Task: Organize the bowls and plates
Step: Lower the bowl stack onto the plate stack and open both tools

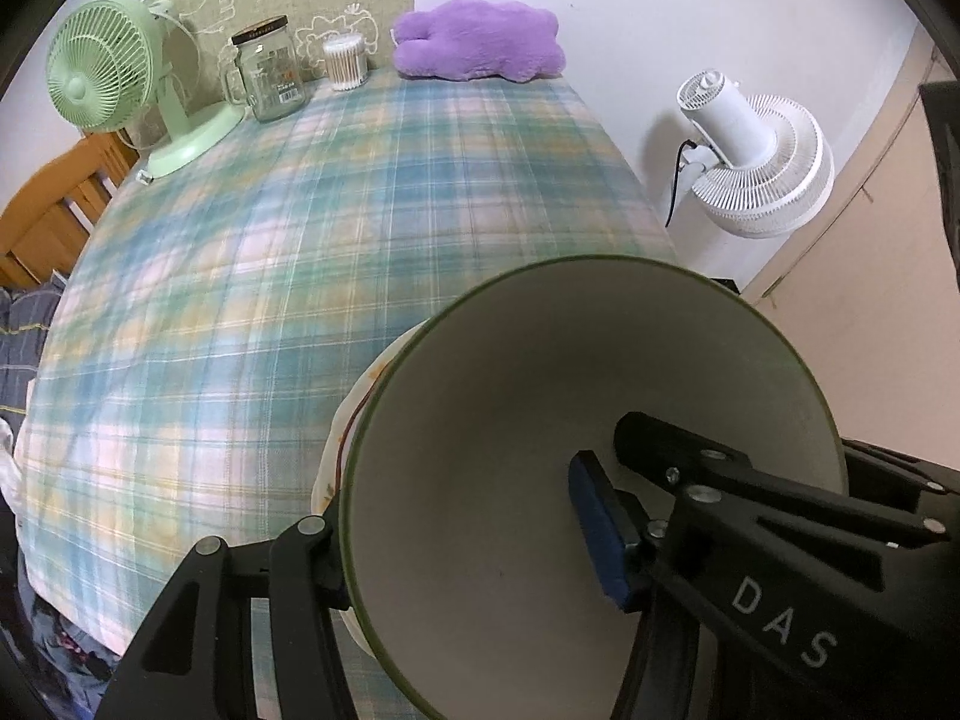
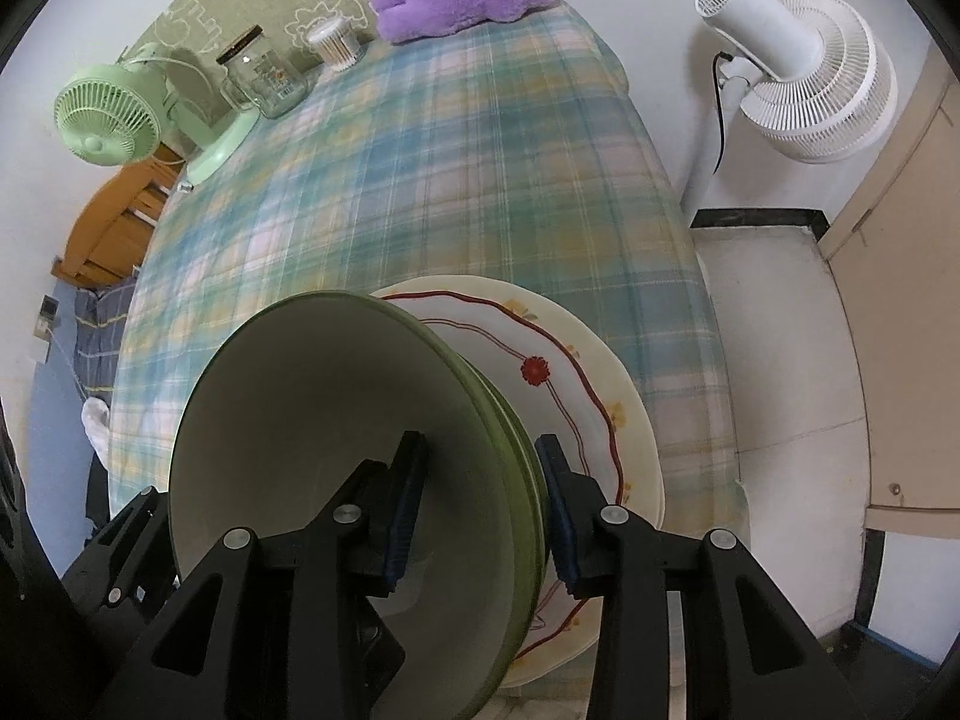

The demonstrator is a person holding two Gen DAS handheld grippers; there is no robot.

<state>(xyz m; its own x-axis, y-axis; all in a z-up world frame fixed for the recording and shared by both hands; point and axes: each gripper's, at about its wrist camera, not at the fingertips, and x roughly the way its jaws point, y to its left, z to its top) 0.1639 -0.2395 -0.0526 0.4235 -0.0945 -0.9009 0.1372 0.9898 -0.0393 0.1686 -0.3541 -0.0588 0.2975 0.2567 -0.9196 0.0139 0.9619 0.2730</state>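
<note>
1. Stacking is the step in hand: both grippers hold the green-rimmed bowl (image 2: 336, 450) by opposite sides of its rim, over the flowered plate (image 2: 600, 396) near the front edge of the plaid table (image 2: 420, 180).
2. Right gripper (image 2: 480, 504) has its jaws clamped across the bowl wall, one pad inside and one outside.
3. Left gripper (image 1: 456, 546) straddles the far rim likewise, its blue pad (image 1: 597, 528) inside the bowl; it appears to be gripping.
4. Whether the bowl touches the plate, I cannot tell.
5. Next, I judge, the bowl needs lowering level onto the plate's middle, then both jaws spreading together.
</note>
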